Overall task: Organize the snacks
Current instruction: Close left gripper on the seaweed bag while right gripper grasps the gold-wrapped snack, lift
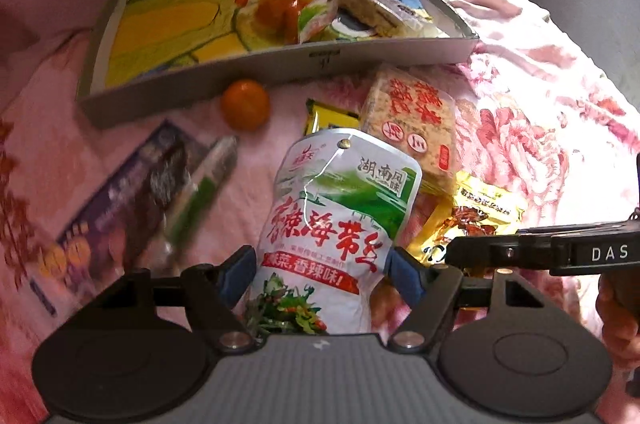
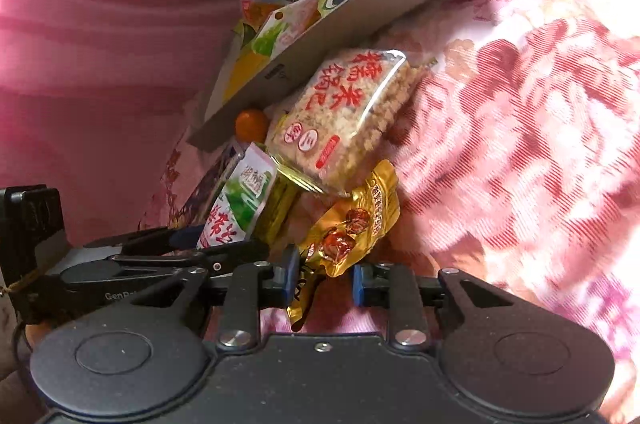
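L gripper (image 1: pixel 322 270) clamps white-green seaweed pouch (image 1: pixel 336 224) across width, lifted above pink bedding. R gripper (image 2: pixel 323 276) nearly shut on gold packet (image 2: pixel 352 220). Judgement: carry both level, drop inside box (image 1: pixel 280 60), w/o snagging rim.

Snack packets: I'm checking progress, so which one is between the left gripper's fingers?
The white-and-green seaweed packet, standing between the left gripper fingers; the rice-cracker pack and gold packet lie behind it.
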`<action>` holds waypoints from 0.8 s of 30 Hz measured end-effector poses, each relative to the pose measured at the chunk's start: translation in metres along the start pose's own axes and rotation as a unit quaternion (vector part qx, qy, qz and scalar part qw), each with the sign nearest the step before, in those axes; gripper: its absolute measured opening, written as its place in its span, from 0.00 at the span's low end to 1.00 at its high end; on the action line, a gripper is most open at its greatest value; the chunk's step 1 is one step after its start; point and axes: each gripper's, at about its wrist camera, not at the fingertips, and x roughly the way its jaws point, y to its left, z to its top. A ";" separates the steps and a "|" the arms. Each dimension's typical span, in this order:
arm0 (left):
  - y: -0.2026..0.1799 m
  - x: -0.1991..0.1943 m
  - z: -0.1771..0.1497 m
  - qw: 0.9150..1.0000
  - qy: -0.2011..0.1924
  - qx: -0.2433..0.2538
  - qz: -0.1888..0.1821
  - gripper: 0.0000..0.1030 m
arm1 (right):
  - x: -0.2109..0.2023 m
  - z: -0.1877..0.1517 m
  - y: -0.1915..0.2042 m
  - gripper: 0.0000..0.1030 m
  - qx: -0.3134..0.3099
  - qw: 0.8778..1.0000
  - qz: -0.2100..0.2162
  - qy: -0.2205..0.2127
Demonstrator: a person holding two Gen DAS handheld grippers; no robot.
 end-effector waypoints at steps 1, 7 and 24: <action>-0.002 0.000 -0.001 1.000 0.003 0.002 0.007 0.74 | -0.001 0.000 0.000 0.27 0.001 1.000 0.000 0.001; -0.008 0.012 0.005 0.999 0.025 0.010 0.019 0.80 | 0.007 0.002 -0.001 0.30 0.007 1.000 0.007 0.007; -0.018 -0.004 -0.015 0.996 0.014 -0.066 0.062 0.63 | 0.014 0.004 0.002 0.26 0.021 1.000 0.007 0.001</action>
